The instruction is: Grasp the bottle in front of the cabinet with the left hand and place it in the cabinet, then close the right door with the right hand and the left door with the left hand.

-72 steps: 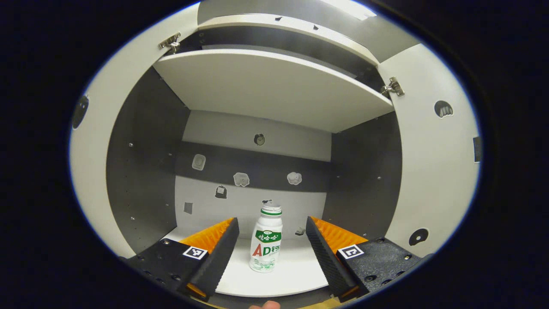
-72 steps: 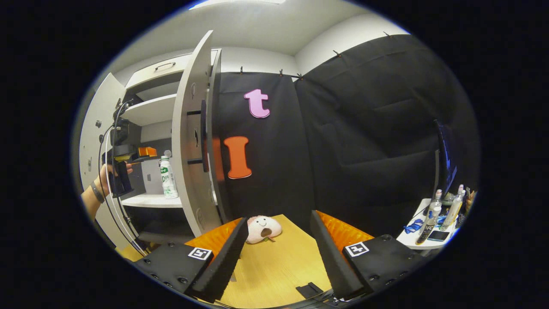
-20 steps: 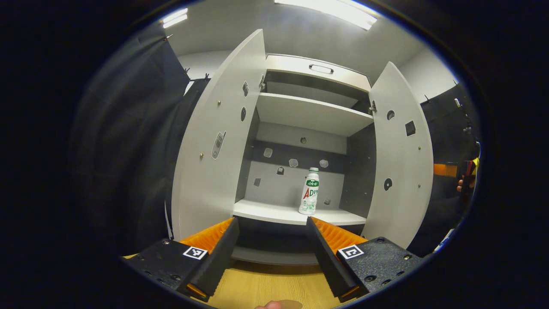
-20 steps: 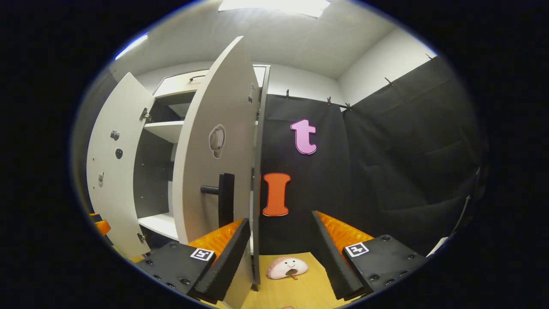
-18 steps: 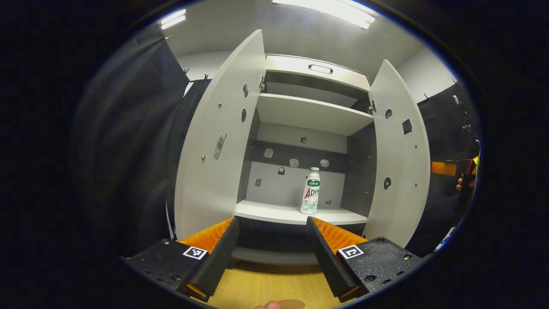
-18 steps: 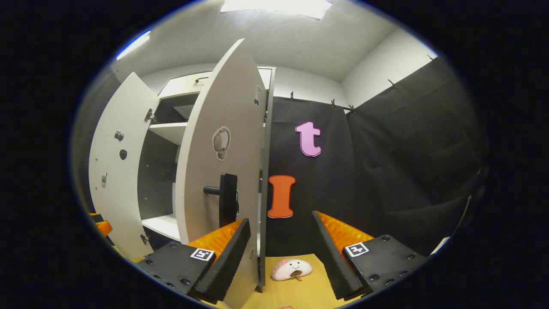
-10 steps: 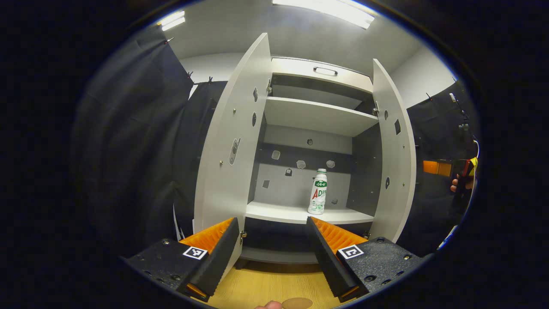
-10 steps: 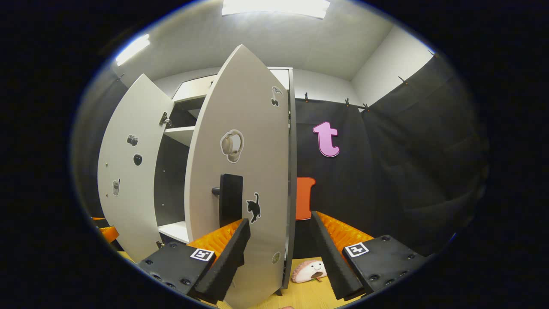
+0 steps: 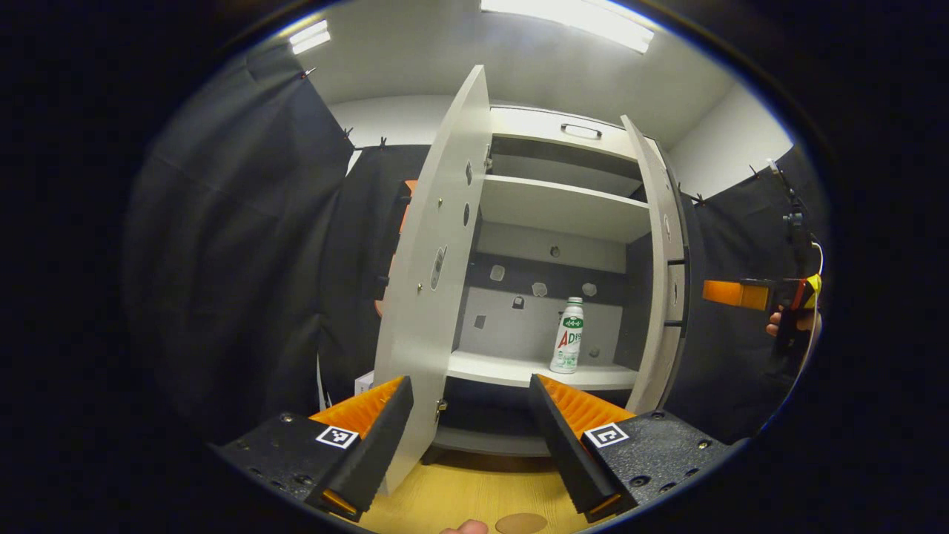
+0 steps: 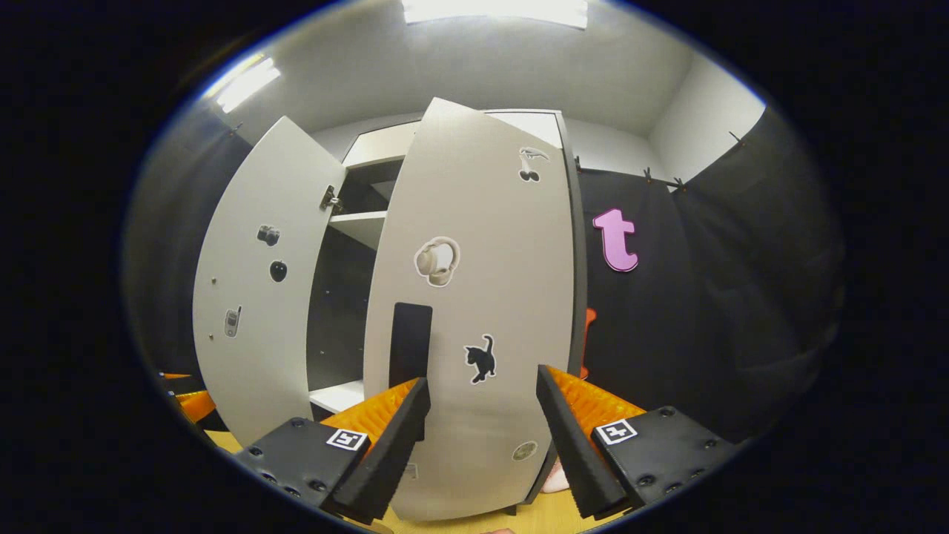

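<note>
The left gripper (image 9: 469,415) is spread wide and holds nothing; past it the bottle (image 9: 567,335) stands upright on the cabinet shelf (image 9: 511,368). The right gripper (image 10: 480,419), also spread and holding nothing, faces the right door (image 10: 482,297), half shut, its handle (image 10: 410,343) just beyond.

Cabinet (image 9: 563,211) — matt, smooth panels.
</note>
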{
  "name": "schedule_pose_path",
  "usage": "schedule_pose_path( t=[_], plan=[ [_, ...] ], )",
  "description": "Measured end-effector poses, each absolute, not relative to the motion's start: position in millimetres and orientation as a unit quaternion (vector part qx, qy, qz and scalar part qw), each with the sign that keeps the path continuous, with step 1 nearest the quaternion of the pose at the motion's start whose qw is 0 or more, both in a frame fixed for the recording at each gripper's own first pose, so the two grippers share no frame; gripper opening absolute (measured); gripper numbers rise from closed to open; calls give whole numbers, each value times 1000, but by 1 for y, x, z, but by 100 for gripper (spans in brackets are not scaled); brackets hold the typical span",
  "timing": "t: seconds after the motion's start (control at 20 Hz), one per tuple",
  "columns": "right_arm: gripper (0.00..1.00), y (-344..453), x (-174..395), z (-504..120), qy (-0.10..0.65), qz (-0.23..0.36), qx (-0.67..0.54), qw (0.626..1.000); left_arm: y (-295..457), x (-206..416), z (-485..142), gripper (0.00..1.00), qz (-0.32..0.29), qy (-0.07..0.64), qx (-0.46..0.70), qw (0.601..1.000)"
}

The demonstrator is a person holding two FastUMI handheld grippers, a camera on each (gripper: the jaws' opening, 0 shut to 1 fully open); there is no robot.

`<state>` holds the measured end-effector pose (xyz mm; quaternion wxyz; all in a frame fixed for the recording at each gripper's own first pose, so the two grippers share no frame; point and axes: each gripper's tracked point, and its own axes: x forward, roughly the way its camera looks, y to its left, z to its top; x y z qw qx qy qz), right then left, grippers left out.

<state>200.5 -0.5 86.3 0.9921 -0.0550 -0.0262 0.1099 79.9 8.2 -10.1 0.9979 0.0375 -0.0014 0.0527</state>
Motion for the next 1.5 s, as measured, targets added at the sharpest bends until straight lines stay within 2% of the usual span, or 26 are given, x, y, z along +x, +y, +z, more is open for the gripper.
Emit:
schedule_pose_path(
  t=[0.25,0.45,0.75,0.9,1.2,1.5],
  plan=[
    [95,25,217,71,-10,132,-43,990,28,71,1,95,81,-13,44,996],
    [95,34,230,66,-9,126,-35,991,49,60,12,96,106,-24,39,993],
    [95,51,260,58,7,117,-22,993,116,38,40,95,180,-47,49,981],
    [95,53,266,55,5,108,-11,994,138,48,48,96,194,-46,40,979],
    [96,53,258,53,9,102,-19,995,160,85,64,95,193,-53,41,979],
    [96,37,203,51,13,107,-34,994,173,129,88,95,189,-85,61,976]
  ],
)
